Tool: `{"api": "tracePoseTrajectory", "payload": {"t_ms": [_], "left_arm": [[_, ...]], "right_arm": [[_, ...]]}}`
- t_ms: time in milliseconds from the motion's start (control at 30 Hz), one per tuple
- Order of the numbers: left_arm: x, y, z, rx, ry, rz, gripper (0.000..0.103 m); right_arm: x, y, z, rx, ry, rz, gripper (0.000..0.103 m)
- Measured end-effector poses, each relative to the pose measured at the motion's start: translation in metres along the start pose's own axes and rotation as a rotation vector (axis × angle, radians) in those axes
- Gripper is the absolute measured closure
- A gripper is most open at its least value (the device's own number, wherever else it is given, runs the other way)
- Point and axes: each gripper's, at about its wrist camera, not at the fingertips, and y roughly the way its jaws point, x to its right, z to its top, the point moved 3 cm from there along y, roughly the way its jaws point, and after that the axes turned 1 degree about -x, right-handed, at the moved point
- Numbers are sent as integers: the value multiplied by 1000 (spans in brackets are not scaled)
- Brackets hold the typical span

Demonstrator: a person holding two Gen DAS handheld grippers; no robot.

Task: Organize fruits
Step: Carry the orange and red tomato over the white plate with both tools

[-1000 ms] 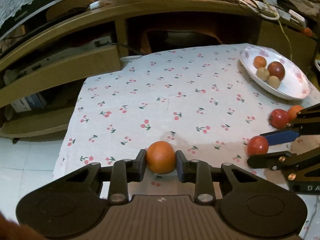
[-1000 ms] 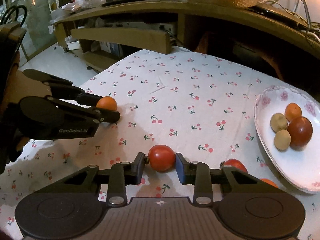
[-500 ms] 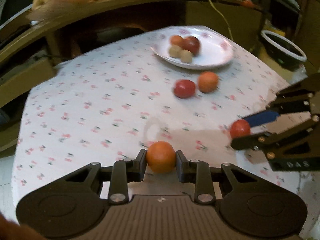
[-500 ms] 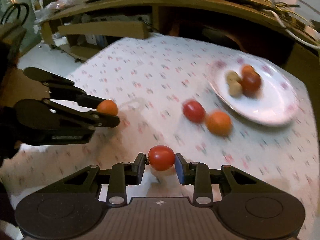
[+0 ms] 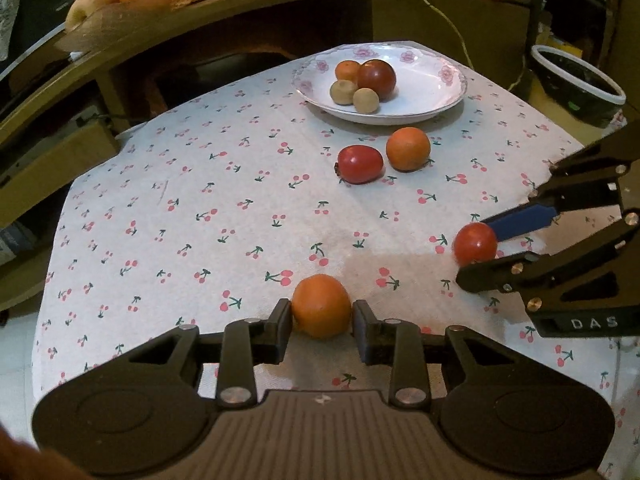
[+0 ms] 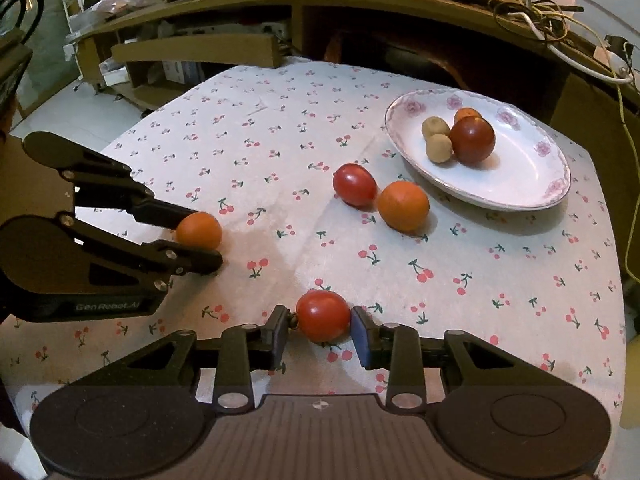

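Shift: plate now upper centre, formerly far right.
Left gripper: clamps orange.
Right gripper: clamps tomato, long axis crosswise.

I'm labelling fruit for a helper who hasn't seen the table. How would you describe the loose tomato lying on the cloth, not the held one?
Find the white floral plate on the cherry-print tablecloth. Just in front of it two loose fruits lie side by side. The loose tomato is the glossy red, oval one; its neighbour, the orange, is rounder.
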Motion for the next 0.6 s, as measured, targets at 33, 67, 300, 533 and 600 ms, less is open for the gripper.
{"api": "tracePoseTrajectory", "payload": {"t_ms": [33,67,300,533,600], "left_arm": [[1,0,2,-6,-5,4,66],[2,1,4,-11,-3,5,67],[24,-7,18,-13,19,21,67],[27,-12,60,35,-11,28,67],[25,-7,73,50,-24,17,67]], "right_arm": [[0,0,0,-4,3,-1,69],[0,-1,0,-6,8,1,69],[4,-10,3,-11,55,19,71],[21,-31,22,63,95,-9,71],[30,-35,28,87,122,-14,71]]}}
